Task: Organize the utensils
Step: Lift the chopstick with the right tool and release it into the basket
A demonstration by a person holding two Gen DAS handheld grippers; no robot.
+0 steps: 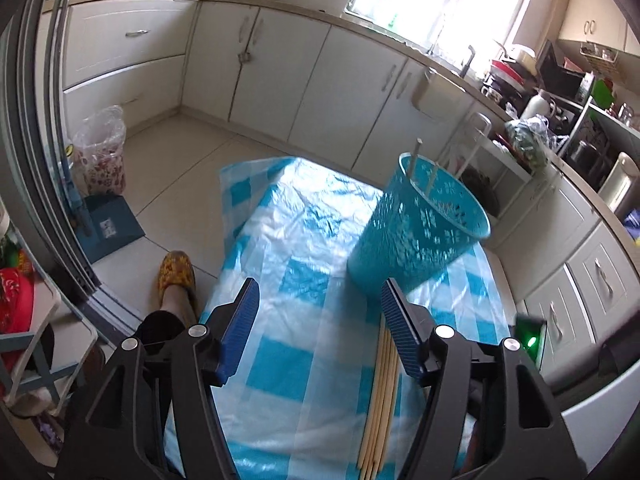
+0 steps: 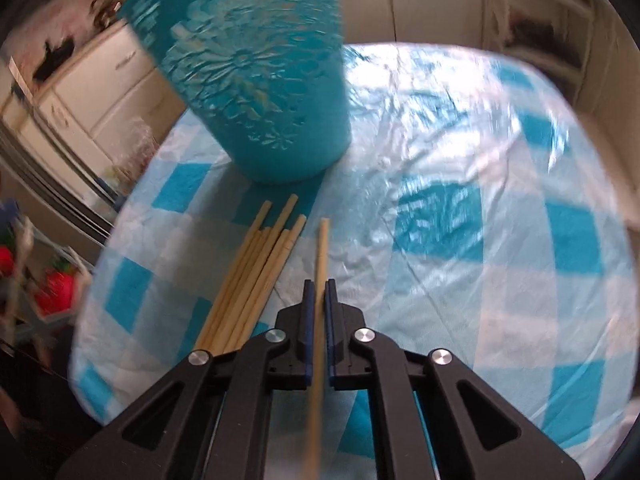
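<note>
A blue-and-white checked plastic cloth (image 1: 304, 240) covers a small table in a kitchen of cream cabinets (image 1: 280, 80), with a bright window far right. Only the left view shows two chopsticks standing in the teal holder (image 1: 416, 220) and a slippered foot (image 1: 176, 276); its left gripper (image 1: 320, 312) gapes empty beside the chopstick pile (image 1: 382, 400) (partly hidden by one finger). The blurred right view shows the right gripper (image 2: 319, 300) clamped on a single chopstick (image 2: 321, 252), near the holder's base.

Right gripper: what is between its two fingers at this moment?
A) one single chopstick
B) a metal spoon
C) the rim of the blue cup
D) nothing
A: the right gripper is shut on one chopstick, apart from the bundle of chopsticks lying beside it.
</note>
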